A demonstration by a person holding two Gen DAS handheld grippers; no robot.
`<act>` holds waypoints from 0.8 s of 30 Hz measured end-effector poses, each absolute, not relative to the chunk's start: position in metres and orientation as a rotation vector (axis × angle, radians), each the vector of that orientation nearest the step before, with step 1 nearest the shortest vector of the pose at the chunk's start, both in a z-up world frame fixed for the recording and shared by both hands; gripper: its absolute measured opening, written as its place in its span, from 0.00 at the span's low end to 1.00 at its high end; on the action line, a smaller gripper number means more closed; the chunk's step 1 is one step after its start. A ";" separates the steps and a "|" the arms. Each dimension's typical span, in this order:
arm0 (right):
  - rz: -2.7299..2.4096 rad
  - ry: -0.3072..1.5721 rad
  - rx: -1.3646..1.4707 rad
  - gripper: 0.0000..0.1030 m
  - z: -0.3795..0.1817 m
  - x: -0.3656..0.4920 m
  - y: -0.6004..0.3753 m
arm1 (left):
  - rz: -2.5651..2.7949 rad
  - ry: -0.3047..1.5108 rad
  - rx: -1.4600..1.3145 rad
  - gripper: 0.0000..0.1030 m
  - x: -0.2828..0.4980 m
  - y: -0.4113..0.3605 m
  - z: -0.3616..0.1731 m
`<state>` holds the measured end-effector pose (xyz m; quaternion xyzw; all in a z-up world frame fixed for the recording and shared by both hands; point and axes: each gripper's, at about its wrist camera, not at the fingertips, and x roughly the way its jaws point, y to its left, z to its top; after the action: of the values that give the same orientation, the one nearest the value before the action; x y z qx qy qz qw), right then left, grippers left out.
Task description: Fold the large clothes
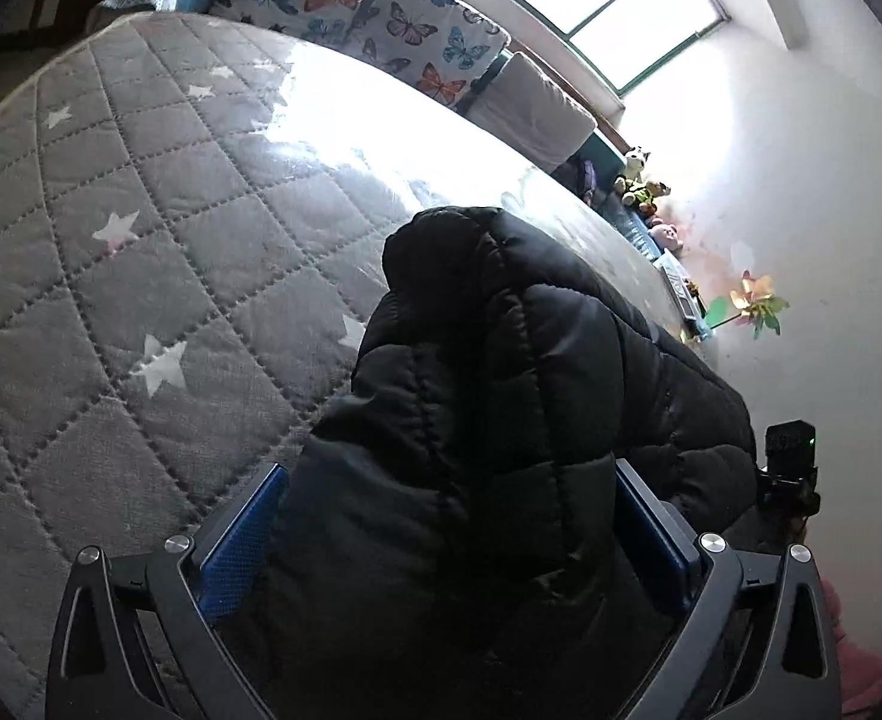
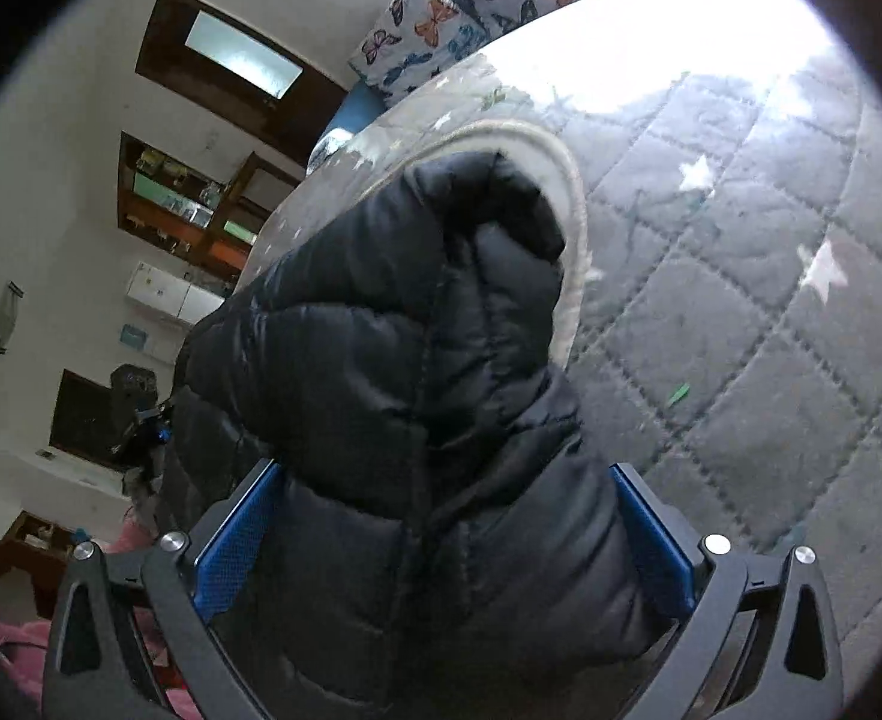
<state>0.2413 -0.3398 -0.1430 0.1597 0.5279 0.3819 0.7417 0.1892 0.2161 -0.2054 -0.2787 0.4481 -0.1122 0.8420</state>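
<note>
Both tools stand spread wide, left tool and right tool, each with a thick fold of the jacket bulging between its blue pads; whether the pads press it is unclear. Black, puffy and quilted, the jacket lies bunched on the bed, hiding its near edge. No writing is readable.

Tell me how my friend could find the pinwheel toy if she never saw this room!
Start at the big bed with the grey starry quilt and go to its far edge, along the white wall. Past the little row of stuffed animals there, the pinwheel leans against the wall. Only it has shiny golden petals on a green stick.
</note>
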 end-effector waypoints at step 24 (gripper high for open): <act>0.891 1.205 0.376 0.74 -0.135 0.220 -0.338 | -0.253 0.877 -0.694 0.74 0.158 0.205 -0.218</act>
<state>0.2202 -0.3383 -0.1349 0.1699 0.5442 0.4026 0.7162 0.1581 0.2045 -0.2182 -0.3283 0.4150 -0.1198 0.8400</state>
